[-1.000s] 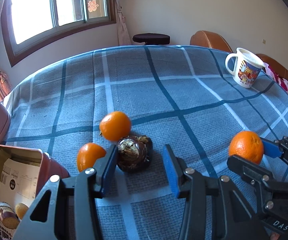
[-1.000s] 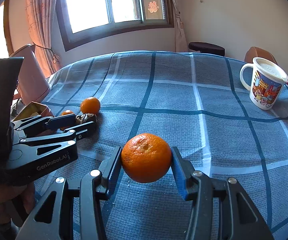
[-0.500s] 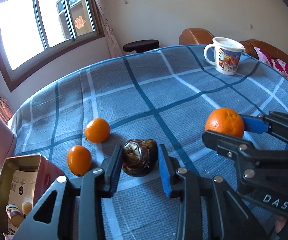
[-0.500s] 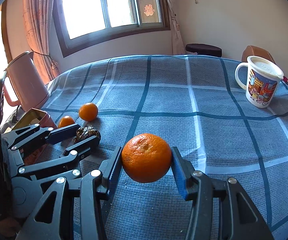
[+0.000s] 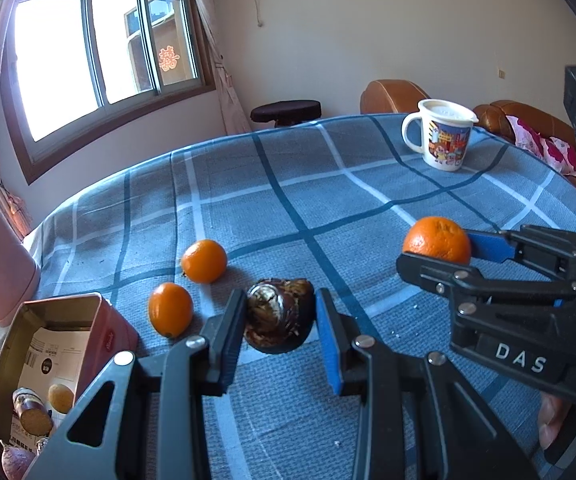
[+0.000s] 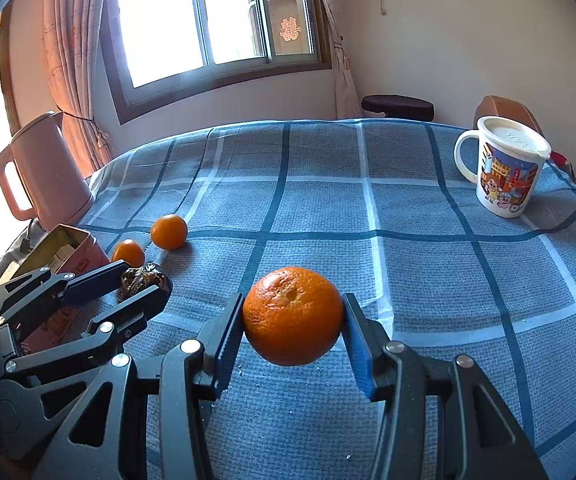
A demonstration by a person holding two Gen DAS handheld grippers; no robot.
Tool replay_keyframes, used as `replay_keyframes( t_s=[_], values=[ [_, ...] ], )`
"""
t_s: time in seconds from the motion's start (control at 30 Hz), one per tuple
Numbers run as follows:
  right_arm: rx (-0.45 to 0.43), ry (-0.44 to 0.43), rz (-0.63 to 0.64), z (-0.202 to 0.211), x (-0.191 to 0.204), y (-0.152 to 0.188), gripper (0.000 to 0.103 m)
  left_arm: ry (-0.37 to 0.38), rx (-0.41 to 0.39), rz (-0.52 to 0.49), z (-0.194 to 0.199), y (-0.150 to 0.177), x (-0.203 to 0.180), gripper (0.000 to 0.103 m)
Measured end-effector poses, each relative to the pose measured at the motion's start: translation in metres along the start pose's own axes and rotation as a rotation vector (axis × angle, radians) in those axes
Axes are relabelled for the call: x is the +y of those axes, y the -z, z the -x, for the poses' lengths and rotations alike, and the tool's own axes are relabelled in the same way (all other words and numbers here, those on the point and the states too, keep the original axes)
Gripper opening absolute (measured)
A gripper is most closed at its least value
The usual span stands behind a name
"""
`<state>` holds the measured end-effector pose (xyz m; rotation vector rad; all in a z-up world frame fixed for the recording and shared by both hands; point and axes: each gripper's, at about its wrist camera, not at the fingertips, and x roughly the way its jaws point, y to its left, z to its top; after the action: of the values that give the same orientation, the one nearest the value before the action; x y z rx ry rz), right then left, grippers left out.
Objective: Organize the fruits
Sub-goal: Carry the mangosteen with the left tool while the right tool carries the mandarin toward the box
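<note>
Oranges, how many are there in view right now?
3. One round orange is clamped in the right gripper. Two smaller oranges lie on the blue checked tablecloth beside the open tin, which may hide more.

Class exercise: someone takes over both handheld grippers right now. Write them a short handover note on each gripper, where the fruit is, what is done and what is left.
Left gripper: shut on the dark brown fruit, low over the tablecloth.
Right gripper: shut on a large orange, held clear of the cloth.
Two small oranges lie loose on the cloth, just left of the dark fruit, near the open tin.
Done: both grippers have a fruit in hand.
Left: set both down wherever the fruit is being gathered, probably beside the two small oranges. The mug stands at the far right.
</note>
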<state>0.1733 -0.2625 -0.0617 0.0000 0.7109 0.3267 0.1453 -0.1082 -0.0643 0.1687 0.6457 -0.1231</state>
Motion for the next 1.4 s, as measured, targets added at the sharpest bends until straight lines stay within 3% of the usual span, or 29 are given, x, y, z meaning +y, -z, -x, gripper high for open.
replay_keyframes(
  t_s=[0.53,1.4],
  values=[
    [-0.060,-0.009,0.016,0.012,0.003,0.001,0.050,-0.008,-0.113,0.046,0.022,0.003,0.011,0.036],
    [-0.158,-0.024,0.049,0.031,0.009,0.003,0.050,0.005,-0.203,0.108,0.040,0.008,0.022,0.036]
  ],
)
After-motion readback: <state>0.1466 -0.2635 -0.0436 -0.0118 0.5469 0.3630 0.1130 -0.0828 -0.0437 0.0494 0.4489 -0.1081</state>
